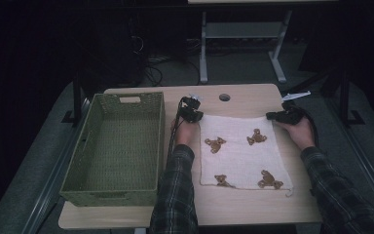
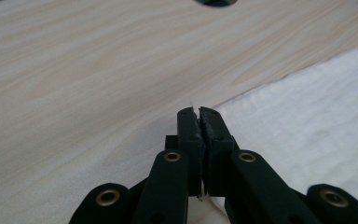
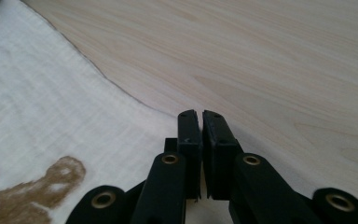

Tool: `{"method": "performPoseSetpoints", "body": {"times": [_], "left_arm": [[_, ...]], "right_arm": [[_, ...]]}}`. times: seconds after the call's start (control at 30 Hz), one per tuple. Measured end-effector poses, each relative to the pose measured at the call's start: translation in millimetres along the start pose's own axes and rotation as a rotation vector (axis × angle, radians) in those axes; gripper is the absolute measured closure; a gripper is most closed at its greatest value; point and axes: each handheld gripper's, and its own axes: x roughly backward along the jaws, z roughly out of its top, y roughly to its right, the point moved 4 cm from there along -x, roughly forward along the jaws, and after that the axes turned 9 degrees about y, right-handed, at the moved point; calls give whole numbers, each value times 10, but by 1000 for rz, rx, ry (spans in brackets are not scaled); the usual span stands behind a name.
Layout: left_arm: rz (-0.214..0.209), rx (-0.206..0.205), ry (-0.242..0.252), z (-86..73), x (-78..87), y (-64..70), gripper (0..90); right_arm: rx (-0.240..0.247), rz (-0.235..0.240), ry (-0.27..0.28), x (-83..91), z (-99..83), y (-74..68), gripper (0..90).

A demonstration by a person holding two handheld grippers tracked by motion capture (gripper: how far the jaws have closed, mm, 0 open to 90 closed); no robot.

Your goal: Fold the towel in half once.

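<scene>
Left gripper point(image 1: 191, 111): it sits at the far left corner of the cloth. In the left gripper view point(image 2: 199, 112) its two black jaws are pressed together, and a thin bit of the cloth's edge is pinched between them.

Right gripper point(image 1: 283, 116): it sits at the far right corner of the cloth. In the right gripper view point(image 3: 201, 114) its jaws are nearly together, right at the cloth's edge. A tiny slit shows between them. I cannot tell if cloth is caught in there.

Hands: the left hand point(image 1: 185, 130) lies just beside the cloth's left edge. The right hand point(image 1: 302, 131) lies just beside its right edge. Both sleeves are checked.

Cloth point(image 1: 241, 153): it is white and lies flat on the table, spread out. It has four brown teddy bears on it. A bear point(image 3: 32, 189) shows near the right gripper in its own view.

Table point(image 1: 248, 204): light wood, under the cloth. A small round hole point(image 1: 224, 97) is past the cloth's far edge.

Basket point(image 1: 114, 146): green and woven, left of the cloth, close to the left arm.
</scene>
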Motion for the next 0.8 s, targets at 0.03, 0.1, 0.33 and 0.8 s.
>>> {"method": "performPoseSetpoints", "body": {"times": [0.03, 0.1, 0.33, 0.8], "left_arm": [[2, -5, 7, 18, 28, 13, 877], [1, -7, 16, 45, 82, 33, 878], [-21, 15, 55, 82, 316, 151, 878], [-4, 17, 58, -73, 738, 336, 880]], "right_arm": [[1, 5, 6, 24, 9, -6, 862], [7, 9, 12, 66, 26, -15, 862], [33, 54, 56, 269, 107, -120, 862], [56, 97, 110, 616, 37, -333, 862]]}}
